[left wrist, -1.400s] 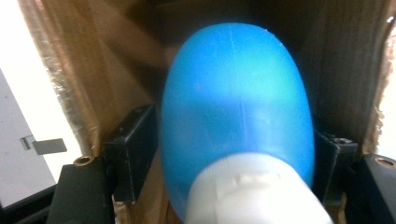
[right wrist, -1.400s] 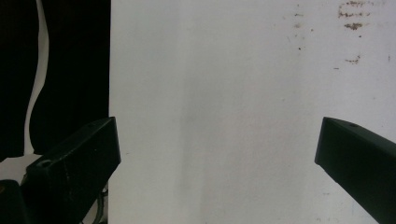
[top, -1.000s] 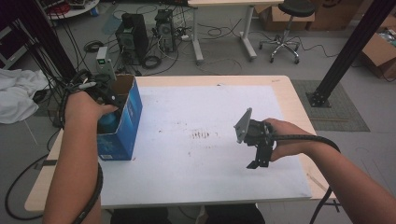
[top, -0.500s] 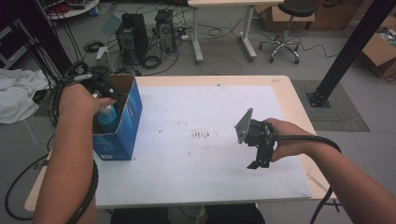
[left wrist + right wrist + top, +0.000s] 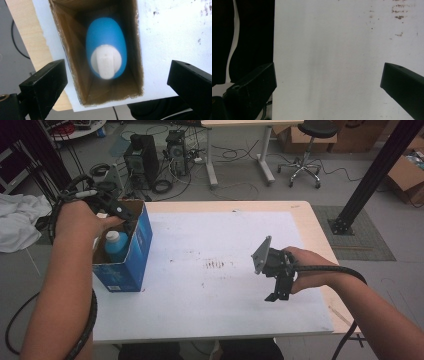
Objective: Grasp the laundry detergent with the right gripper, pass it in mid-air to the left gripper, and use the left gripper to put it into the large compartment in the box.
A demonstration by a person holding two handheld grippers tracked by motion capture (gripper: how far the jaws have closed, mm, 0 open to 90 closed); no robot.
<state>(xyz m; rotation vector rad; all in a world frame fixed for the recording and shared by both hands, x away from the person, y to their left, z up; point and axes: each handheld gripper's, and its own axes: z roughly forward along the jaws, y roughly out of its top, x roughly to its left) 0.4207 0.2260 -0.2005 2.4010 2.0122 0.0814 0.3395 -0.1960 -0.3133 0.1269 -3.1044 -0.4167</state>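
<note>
Hovering over the box [image 5: 125, 262] at nine o'clock on the table [image 5: 240, 320], the left gripper [image 5: 117, 82] has just been opening, jaws wide and empty, so the blue bottle [image 5: 106, 56] stands upright inside, while the right gripper [image 5: 277, 292] idles open at four o'clock.

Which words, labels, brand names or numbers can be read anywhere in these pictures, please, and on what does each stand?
None can be read.
Blue cardboard box: a small pale print patch low on its side, too small and blurred to read.
Blue bottle with its white cap, standing inside the box: no lettering shows from above.
White tabletop: dark smudges, no writing.
</note>
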